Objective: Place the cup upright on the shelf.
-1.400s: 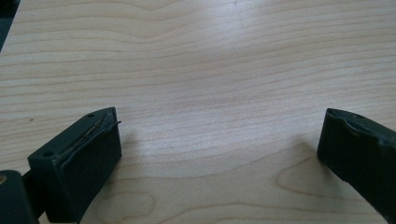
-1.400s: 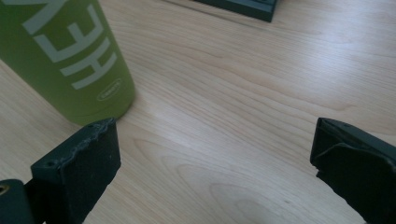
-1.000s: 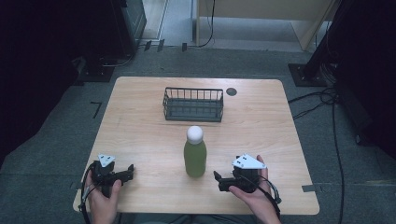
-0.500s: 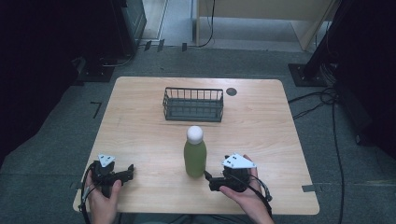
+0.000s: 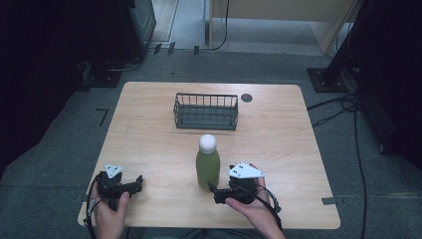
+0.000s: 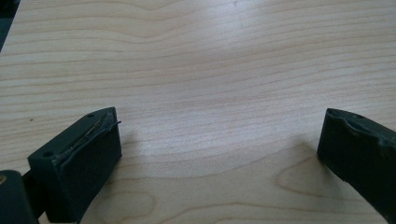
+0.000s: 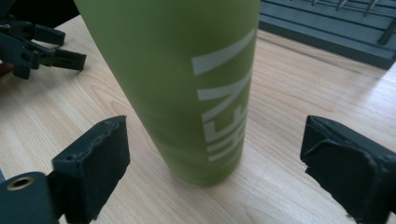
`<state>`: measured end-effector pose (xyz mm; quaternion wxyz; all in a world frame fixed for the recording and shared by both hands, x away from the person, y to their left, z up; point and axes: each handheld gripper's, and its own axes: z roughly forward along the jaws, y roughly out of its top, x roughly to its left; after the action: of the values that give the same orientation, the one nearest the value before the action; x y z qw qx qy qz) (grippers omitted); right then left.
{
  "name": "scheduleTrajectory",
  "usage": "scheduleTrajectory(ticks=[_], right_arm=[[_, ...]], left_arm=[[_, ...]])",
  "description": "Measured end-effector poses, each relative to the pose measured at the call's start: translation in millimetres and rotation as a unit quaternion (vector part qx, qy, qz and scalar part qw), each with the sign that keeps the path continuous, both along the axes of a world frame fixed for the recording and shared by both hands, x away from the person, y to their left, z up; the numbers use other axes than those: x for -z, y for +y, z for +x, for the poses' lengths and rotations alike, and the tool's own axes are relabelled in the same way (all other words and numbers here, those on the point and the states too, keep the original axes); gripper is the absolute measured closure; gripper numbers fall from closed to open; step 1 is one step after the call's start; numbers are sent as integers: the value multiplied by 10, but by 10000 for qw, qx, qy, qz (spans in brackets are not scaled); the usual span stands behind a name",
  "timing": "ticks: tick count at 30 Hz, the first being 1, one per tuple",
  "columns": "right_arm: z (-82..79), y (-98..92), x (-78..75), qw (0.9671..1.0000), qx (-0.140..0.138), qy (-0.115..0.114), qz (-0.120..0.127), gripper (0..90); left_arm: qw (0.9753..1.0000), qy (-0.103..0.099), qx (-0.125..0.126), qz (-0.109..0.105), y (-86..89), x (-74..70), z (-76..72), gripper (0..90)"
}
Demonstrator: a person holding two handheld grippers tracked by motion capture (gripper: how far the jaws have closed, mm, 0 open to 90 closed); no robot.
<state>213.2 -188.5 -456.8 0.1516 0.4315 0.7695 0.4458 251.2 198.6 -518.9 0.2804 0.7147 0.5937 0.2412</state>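
While the green bottle [image 5: 208, 168] stands upright near the table's [image 5: 278, 124] front edge, the right gripper [image 5: 215, 191] gapes open just beside its base; the left gripper [image 5: 135, 183] sits open by the front-left corner

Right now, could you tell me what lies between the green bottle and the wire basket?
Only bare wooden table lies between the green bottle and the wire basket, seen in the high view.

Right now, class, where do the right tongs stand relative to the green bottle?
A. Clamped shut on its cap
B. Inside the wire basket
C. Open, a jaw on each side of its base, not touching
C: the right tongs stand open, the green bottle upright between the jaws with gaps on both sides.
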Motion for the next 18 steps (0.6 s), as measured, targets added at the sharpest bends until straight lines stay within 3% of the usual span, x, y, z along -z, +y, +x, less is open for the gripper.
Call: scheduleTrajectory(ticks=[1,18], right_arm=[[-1,12,0,10000,23,-32,19,134],[79,209,-42,9997,-7,-179,175,183]], left_arm=[[10000,0,1,1,0,0,0,0],[10000,0,1,0,0,0,0,0]])
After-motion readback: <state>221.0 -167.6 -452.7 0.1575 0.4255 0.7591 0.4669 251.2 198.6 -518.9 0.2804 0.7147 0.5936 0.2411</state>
